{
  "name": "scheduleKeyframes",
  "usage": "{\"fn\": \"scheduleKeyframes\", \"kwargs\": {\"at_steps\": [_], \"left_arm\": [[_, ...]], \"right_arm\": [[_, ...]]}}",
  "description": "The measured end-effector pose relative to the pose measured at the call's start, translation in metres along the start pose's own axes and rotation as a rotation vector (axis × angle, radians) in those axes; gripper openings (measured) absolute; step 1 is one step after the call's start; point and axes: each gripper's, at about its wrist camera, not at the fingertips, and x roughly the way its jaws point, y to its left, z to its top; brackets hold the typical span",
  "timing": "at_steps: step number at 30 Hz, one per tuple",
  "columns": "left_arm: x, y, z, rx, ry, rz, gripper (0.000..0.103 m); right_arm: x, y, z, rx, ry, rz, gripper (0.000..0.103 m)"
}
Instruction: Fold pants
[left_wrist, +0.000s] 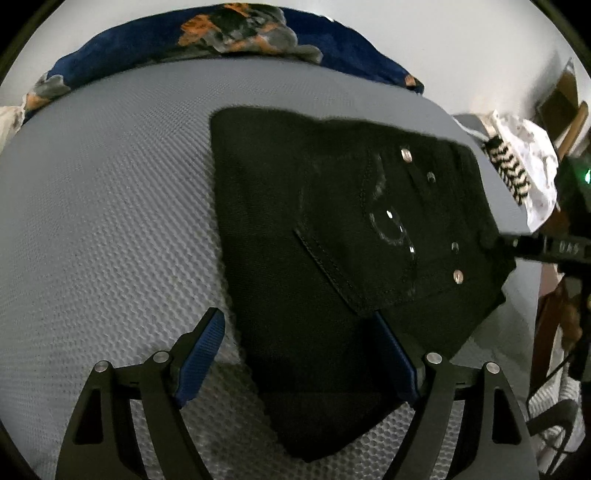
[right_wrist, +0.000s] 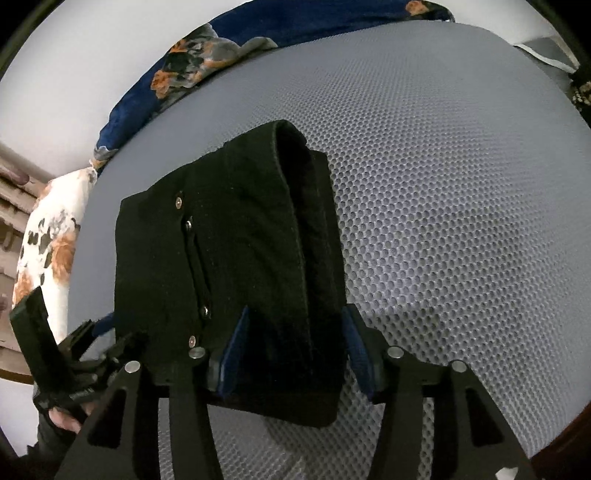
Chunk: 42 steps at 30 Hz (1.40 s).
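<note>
Black pants (left_wrist: 332, 240) lie folded into a thick bundle on a grey mesh mat (left_wrist: 110, 221), pocket side up with metal rivets showing. My left gripper (left_wrist: 299, 354) is open, its blue-padded fingers astride the near edge of the bundle. In the right wrist view the same pants (right_wrist: 229, 258) show their stacked folded edge. My right gripper (right_wrist: 295, 350) is open, its blue pads on either side of that edge without pinching it. The right gripper also shows in the left wrist view (left_wrist: 535, 247) at the bundle's far right corner.
A dark blue floral blanket (left_wrist: 236, 33) lies along the mat's far edge. A white patterned cloth (left_wrist: 524, 173) sits at the right. A floral pillow (right_wrist: 48, 251) lies at the left. The mat's edge (right_wrist: 554, 424) drops off at the lower right.
</note>
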Motion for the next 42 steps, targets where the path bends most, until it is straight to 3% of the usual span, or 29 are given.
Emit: {"fn": "scheduleKeyframes", "kwargs": {"at_steps": [6, 20, 42], "left_arm": [[-0.01, 0.029, 0.013, -0.1, -0.038, -0.077, 0.081], [0.013, 0.067, 0.026, -0.3, 0.052, -0.305, 0.081], [0.016, 0.088, 0.038, -0.33, 0.094, -0.358, 0.084]], "right_arm": [[0.004, -0.013, 0.0, 0.018, 0.001, 0.067, 0.054], [0.023, -0.053, 0.016, 0.068, 0.078, 0.347, 0.057], [0.024, -0.09, 0.024, 0.087, 0.114, 0.48, 0.059]]}}
